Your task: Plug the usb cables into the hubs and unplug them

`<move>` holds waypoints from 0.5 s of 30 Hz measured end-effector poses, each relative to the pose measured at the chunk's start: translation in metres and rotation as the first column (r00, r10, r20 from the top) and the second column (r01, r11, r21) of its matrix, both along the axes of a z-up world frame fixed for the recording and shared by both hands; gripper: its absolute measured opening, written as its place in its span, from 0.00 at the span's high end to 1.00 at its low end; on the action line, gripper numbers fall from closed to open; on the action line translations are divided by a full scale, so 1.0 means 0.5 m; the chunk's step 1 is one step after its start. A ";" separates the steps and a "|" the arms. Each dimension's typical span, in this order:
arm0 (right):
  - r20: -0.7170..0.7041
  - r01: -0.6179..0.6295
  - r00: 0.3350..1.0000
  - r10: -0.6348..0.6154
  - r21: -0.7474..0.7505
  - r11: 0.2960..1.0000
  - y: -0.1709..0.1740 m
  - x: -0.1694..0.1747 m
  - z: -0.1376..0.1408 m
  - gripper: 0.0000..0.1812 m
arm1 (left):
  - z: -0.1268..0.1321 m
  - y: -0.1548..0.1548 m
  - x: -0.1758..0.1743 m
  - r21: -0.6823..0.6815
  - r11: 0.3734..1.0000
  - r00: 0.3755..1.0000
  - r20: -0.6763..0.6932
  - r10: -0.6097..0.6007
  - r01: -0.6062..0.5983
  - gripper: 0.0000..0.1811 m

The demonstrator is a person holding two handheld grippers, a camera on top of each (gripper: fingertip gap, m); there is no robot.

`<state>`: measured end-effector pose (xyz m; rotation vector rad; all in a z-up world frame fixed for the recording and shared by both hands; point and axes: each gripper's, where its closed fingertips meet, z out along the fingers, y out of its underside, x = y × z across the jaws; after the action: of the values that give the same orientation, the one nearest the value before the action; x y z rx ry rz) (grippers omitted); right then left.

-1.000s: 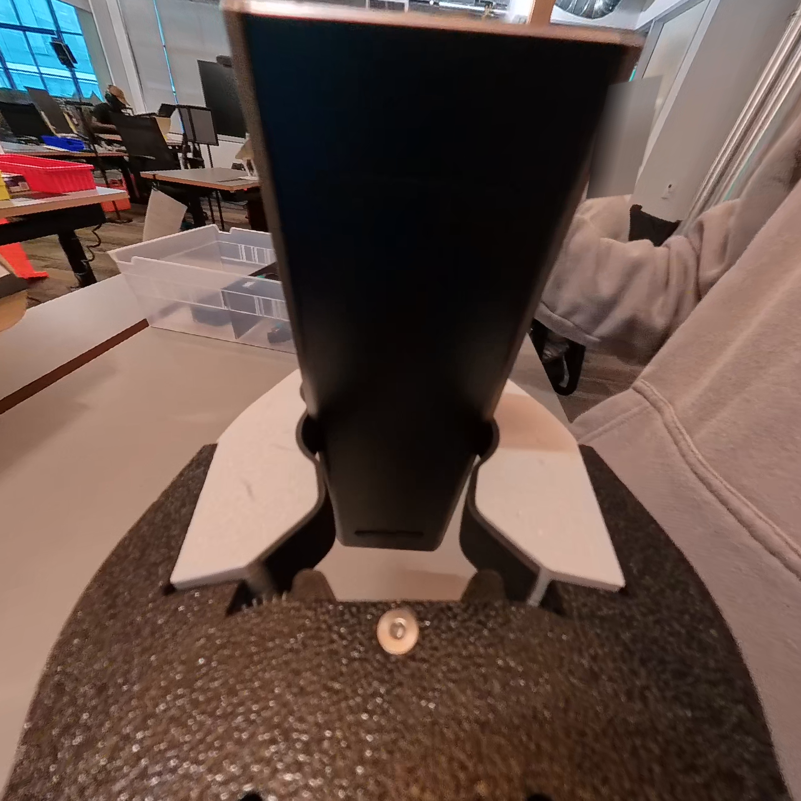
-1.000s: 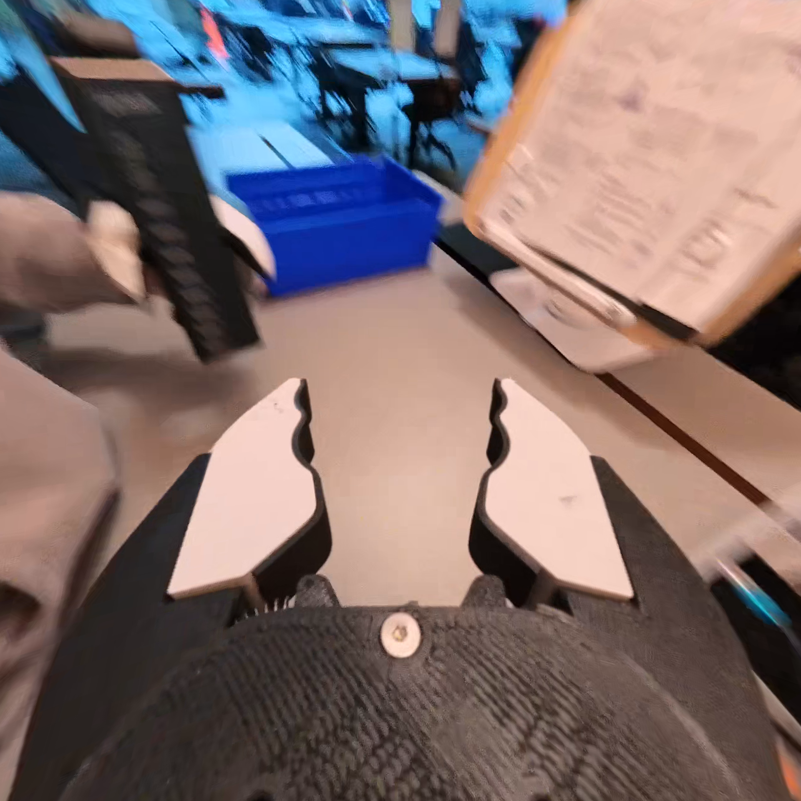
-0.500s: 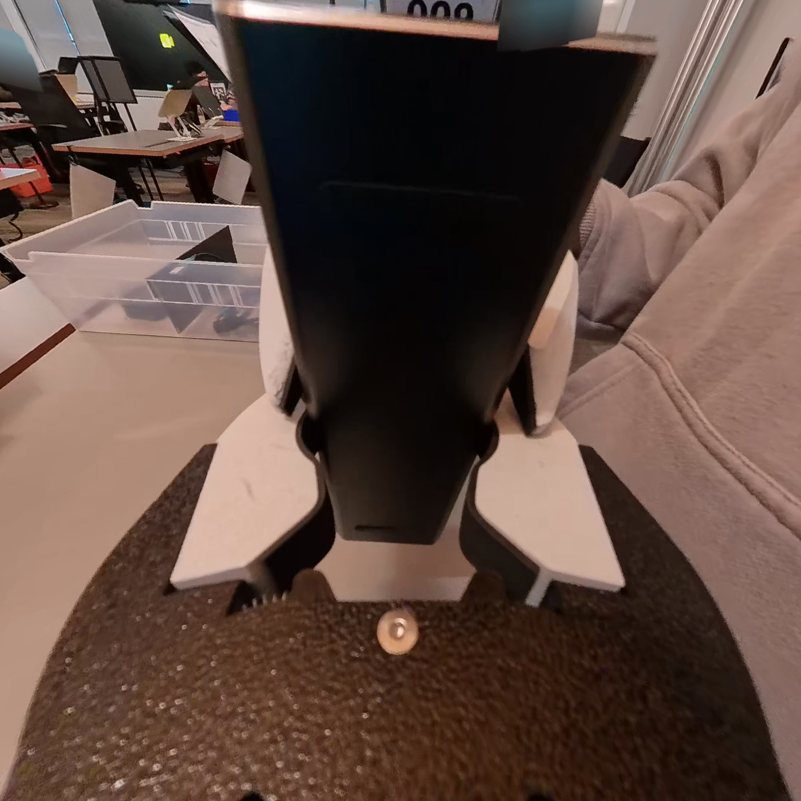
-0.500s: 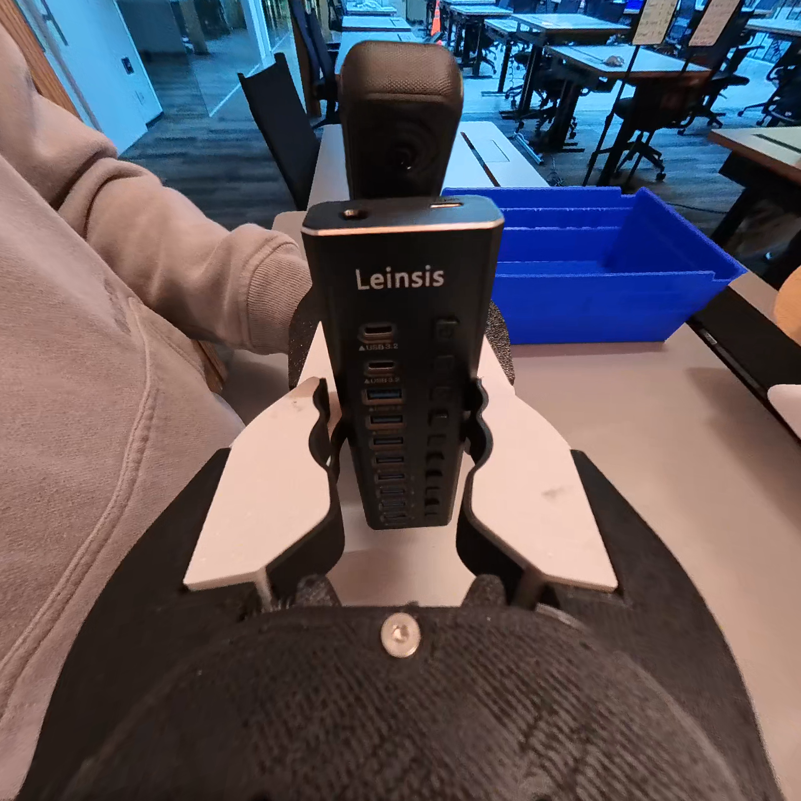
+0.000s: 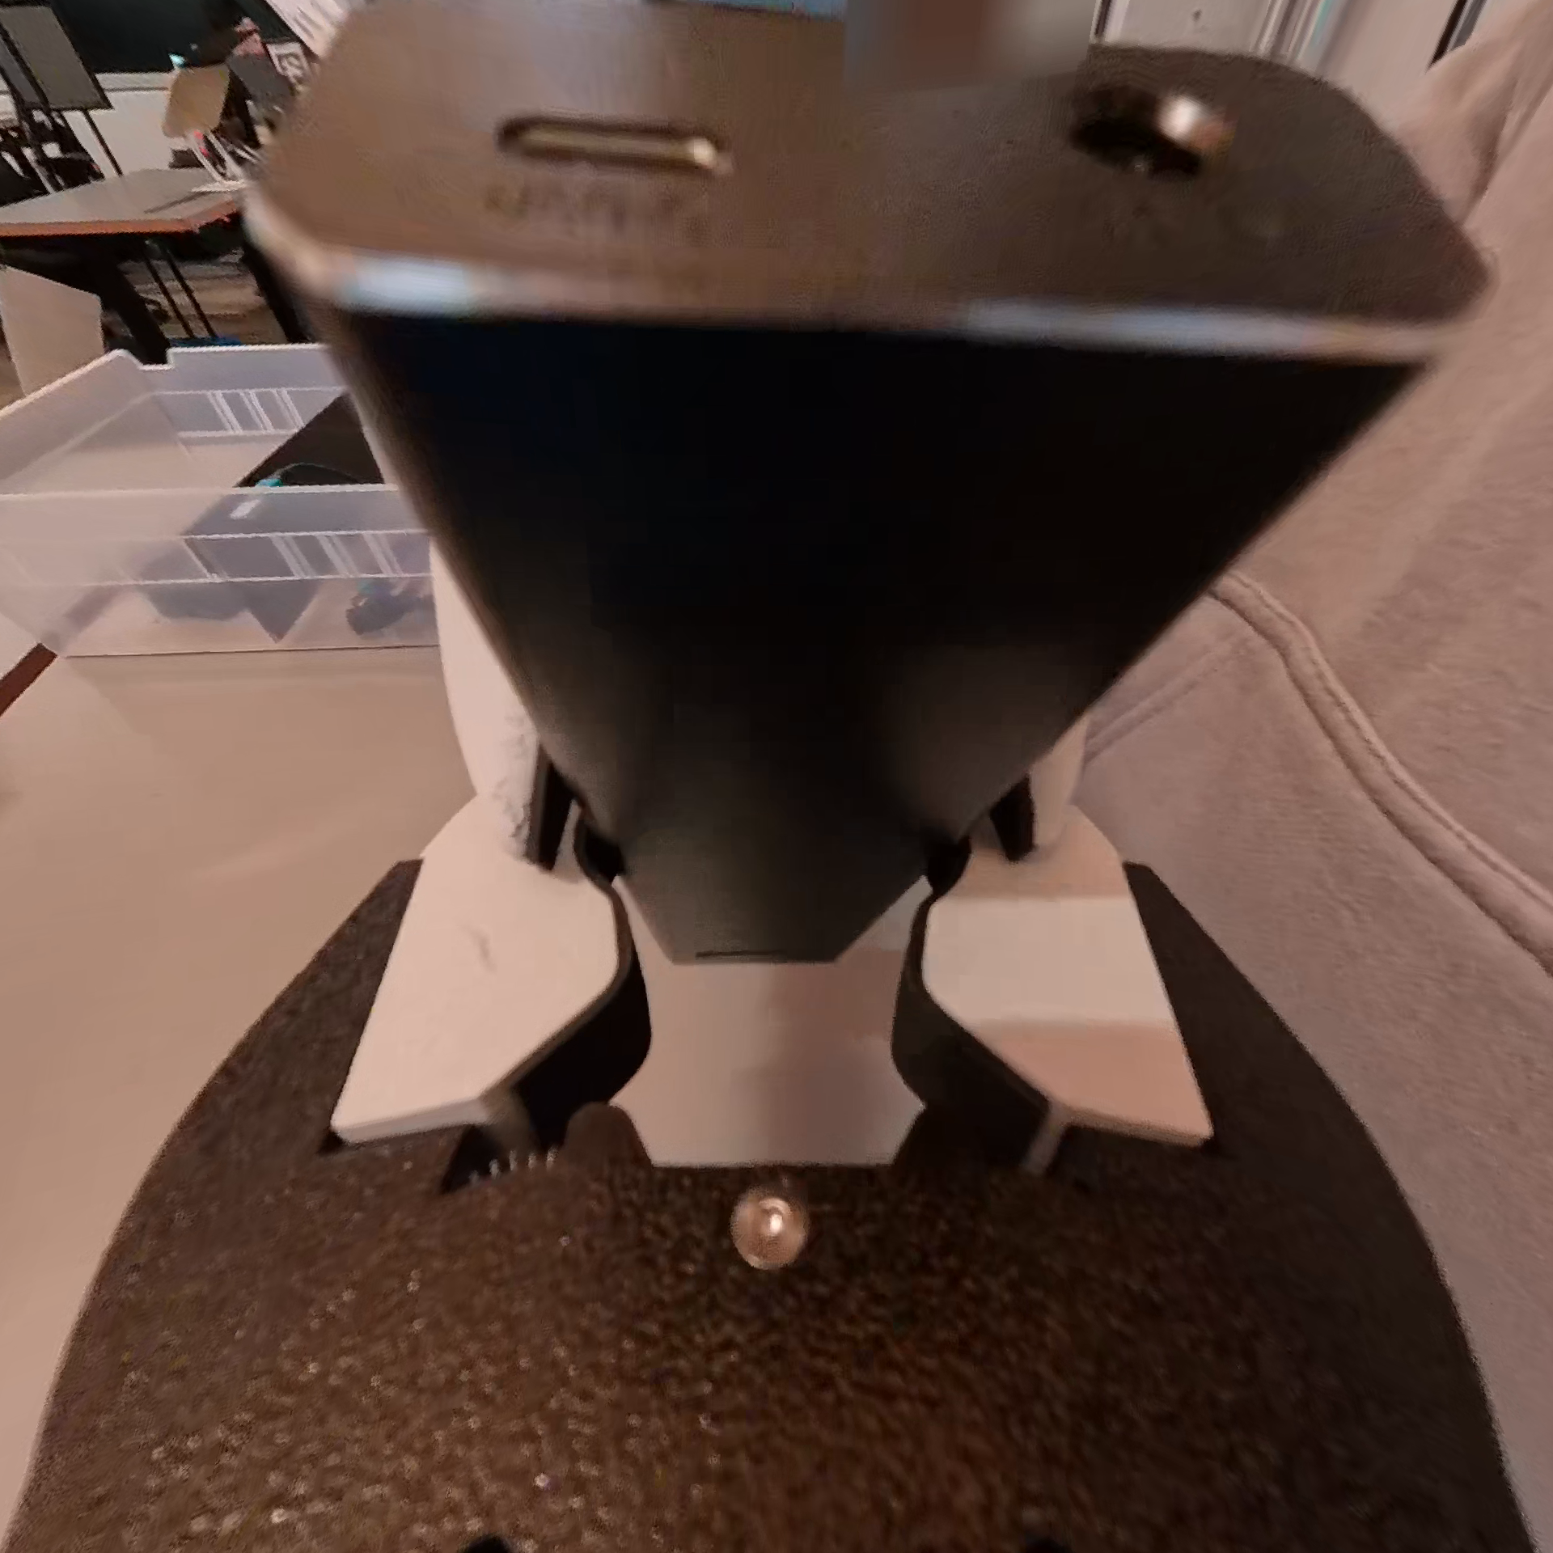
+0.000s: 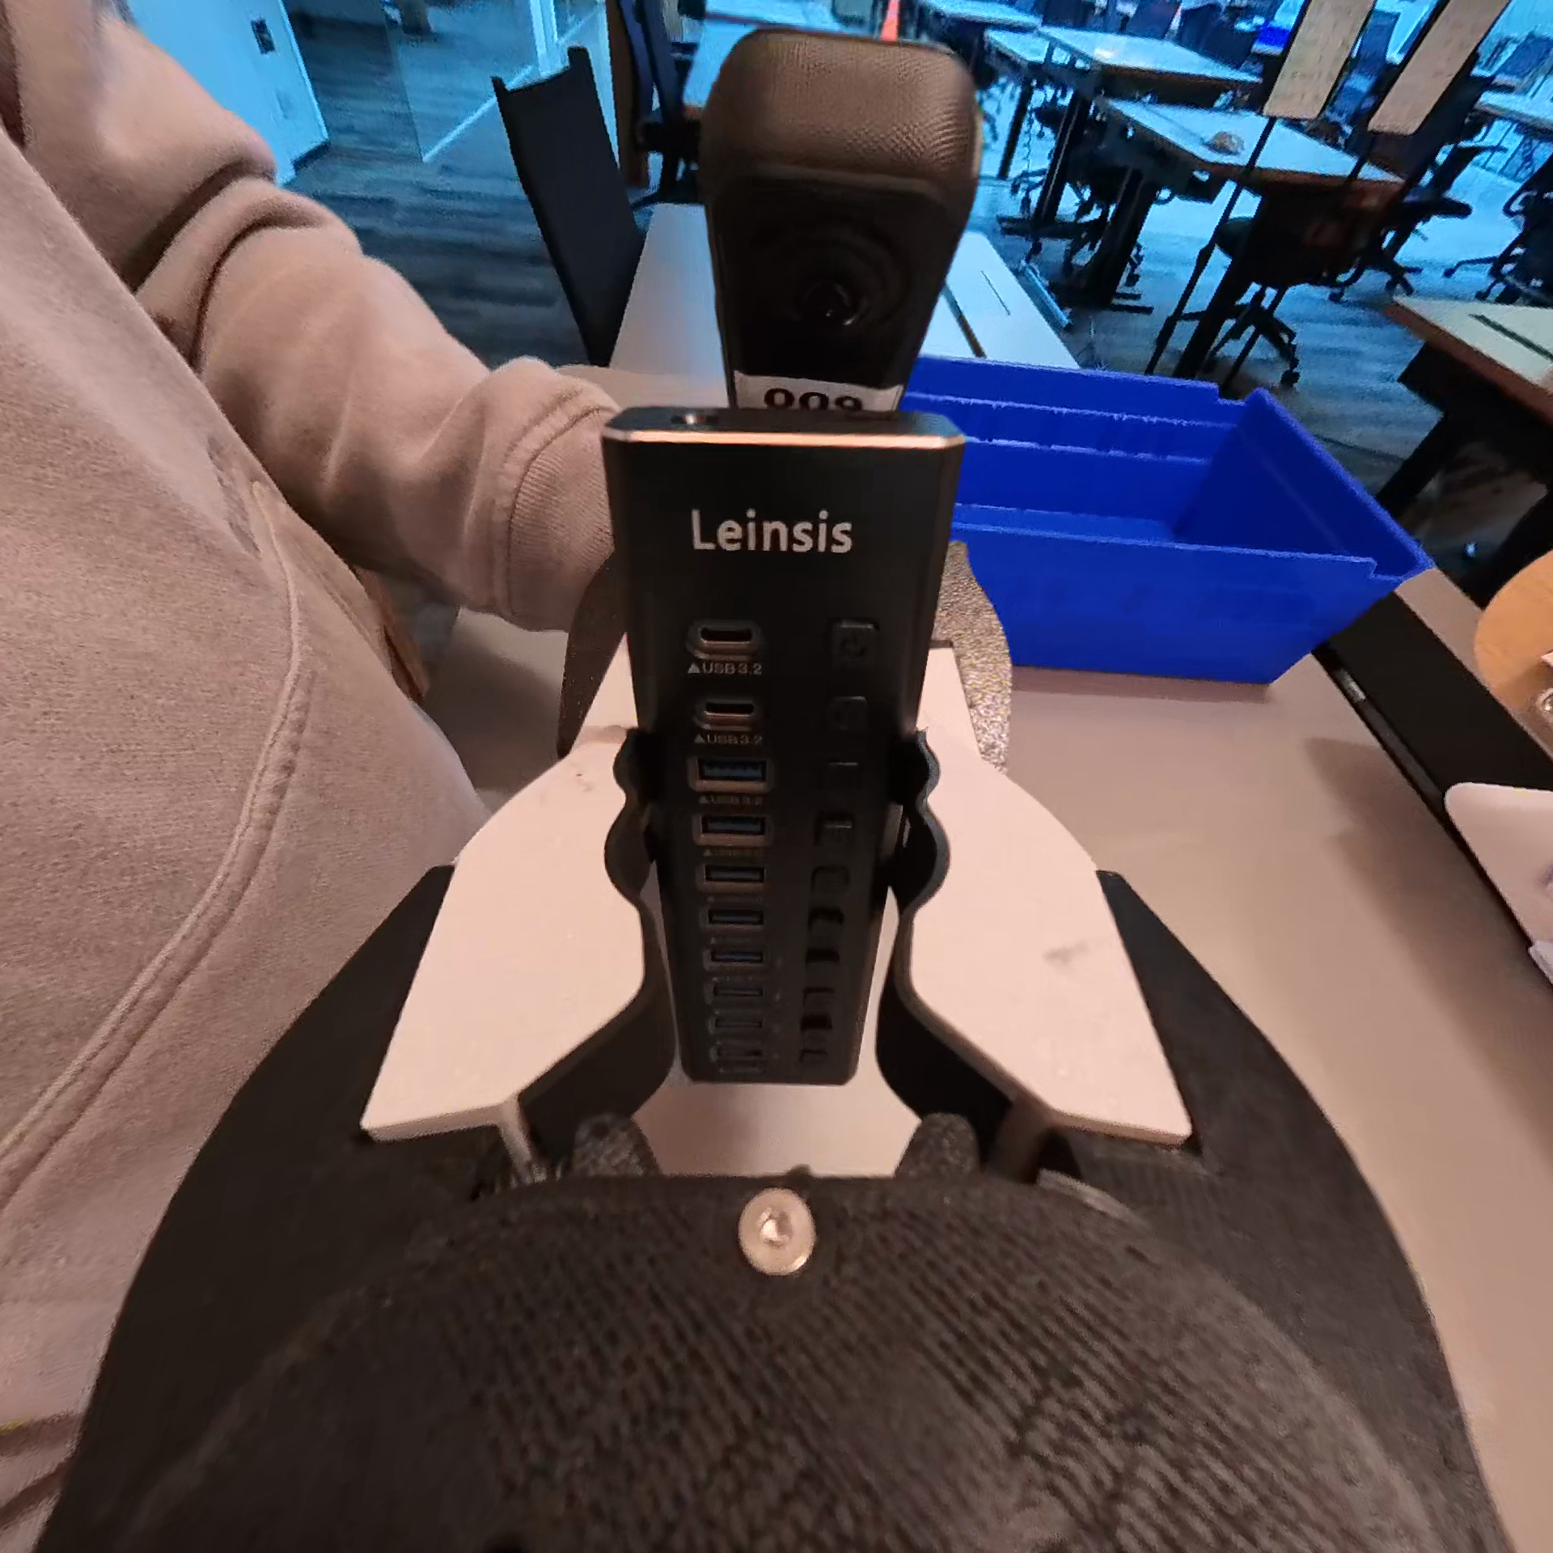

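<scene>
Hub: a black multi-port hub [image 6: 777, 756] stands upright in mid-air above the table, port face toward the right wrist camera. The left wrist view shows its plain back [image 5: 781, 588] and its top end cap with a slot and a round socket.
Ports: a column of sockets runs down the face beside a column of small buttons; all look empty, so I judge no plugging has begun.
Right gripper [image 6: 773, 849]: its white fingers [image 6: 538, 950] are clamped on the hub's two long edges, around the lower half, leaving the port face unobstructed.
Left gripper [image 5: 773, 874]: its jaws pinch the hub's lower end from the opposite side; the two grippers face each other with the hub between them.
Why both hold: this looks like a hand-over or a regrip, probably to free one gripper for a cable.
Cables: none shows in either view.
Left camera body: the dark rounded housing [image 6: 840, 210] rises just behind the hub's top.
Person: a beige sleeve [image 6: 361, 403] reaches in at left, near the hub.
Blue bin [image 6: 1176, 538]: on the table, far right of the hub.
Clear bin [image 5: 168, 521]: far left in the left wrist view, with dark items inside, too unclear to name.
Table [image 6: 1218, 882]: pale, bare under the hub.
Risk: releasing one side while the other grip is low on the hub could let it tilt.
</scene>
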<state>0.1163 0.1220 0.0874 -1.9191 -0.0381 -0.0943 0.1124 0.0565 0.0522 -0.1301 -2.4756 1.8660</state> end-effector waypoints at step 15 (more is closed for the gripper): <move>0.387 0.562 0.787 -0.481 -0.125 0.818 -0.314 0.209 0.120 0.67 | 0.035 0.064 0.094 -0.113 0.956 0.954 -0.159 0.253 -0.272 0.63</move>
<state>0.2208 -0.0352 0.1475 -2.0801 0.2729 -0.8380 0.1595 0.0886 0.0699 0.3362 -2.3680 2.0562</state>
